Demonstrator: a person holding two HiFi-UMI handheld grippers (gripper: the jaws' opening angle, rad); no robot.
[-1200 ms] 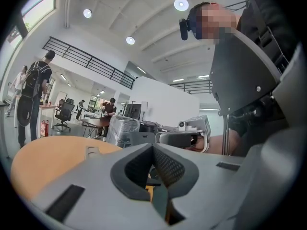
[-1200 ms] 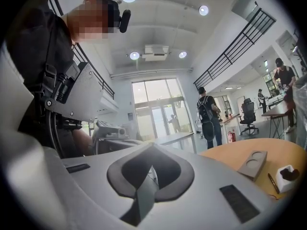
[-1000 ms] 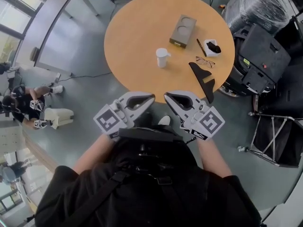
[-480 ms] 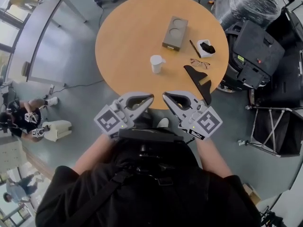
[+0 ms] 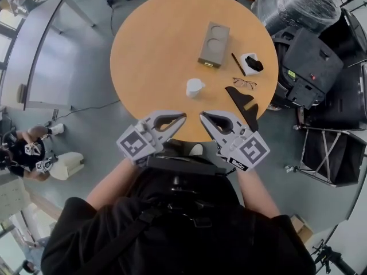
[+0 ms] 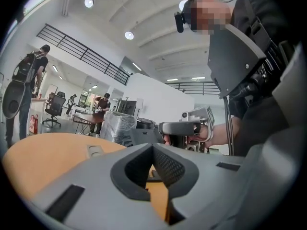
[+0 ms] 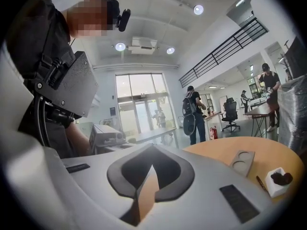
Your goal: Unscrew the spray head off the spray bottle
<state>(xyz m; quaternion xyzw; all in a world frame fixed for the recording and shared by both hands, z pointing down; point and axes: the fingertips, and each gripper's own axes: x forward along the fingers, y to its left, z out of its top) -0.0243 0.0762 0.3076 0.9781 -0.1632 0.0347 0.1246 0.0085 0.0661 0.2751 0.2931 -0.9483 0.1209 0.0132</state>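
While the person holds them side by side at the near rim of the round orange tabletop (image 5: 143, 50), the two claws each have their jaws together with nothing between them. The left claw (image 5: 182, 118) and the right claw (image 5: 203, 117) angle inward, tips near each other but apart.

On the tabletop there are:
- one small white spray bottle (image 5: 195, 87), upright
- one grey tray (image 5: 214, 36) with two round hollows
- one dark pen (image 5: 238, 57)
- one small white box (image 5: 246, 63) with something black in it
- one pair of glasses (image 5: 245, 83)
- one black wedge-shaped piece (image 5: 245, 103) at the right rim

Around the tabletop are a plastic-wrapped load (image 5: 295, 4) and black cases (image 5: 312, 56). A person sits on the floor (image 5: 26, 153) at the left.

The spray bottle stands ahead of the claws, roughly in line with the gap between their tips and well apart from both. Bare tabletop lies between them. The glasses and the wedge lie to the bottle's right, ahead of the right claw.
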